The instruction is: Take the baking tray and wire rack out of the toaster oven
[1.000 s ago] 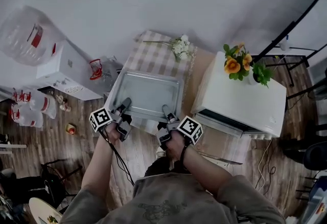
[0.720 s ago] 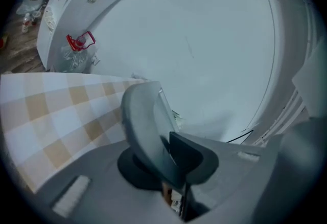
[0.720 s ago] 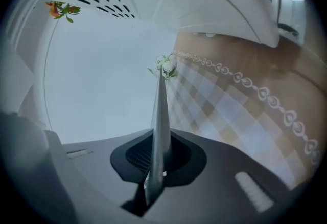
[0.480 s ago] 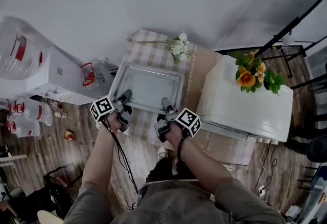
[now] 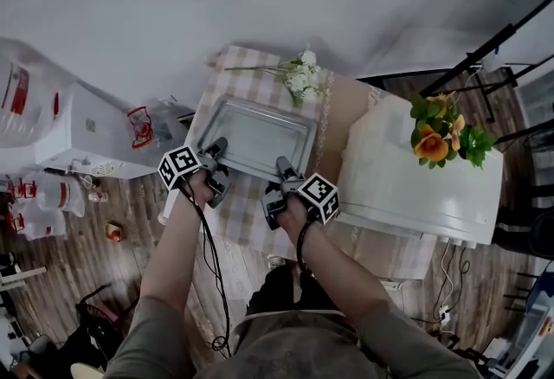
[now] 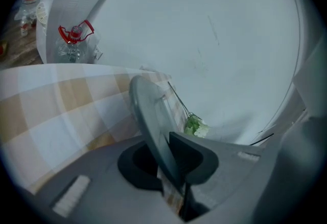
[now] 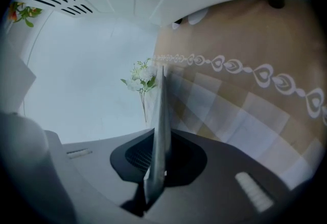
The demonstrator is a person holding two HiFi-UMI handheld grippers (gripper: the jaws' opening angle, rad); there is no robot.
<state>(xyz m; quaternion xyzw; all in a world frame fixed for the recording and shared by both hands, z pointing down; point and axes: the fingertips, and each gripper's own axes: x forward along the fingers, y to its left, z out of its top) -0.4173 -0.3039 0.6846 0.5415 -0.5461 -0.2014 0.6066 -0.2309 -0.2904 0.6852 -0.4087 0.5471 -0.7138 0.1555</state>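
Baking tray [image 5: 255, 135] — near rim clamped by left gripper [image 5: 218, 146] and right gripper [image 5: 282, 166], over checked tablecloth [image 5: 248, 79]

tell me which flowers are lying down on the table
The white bunch, lying flat on the checked cloth beyond the baking tray; the orange flowers sit on top of the white toaster oven.

Dim, flat, bluish light; strong fisheye bending with dark vignetted corners; soft, blurred foregrounds.

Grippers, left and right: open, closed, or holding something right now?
Left gripper: closed on the baking tray's near edge.
Right gripper: closed on that same edge.
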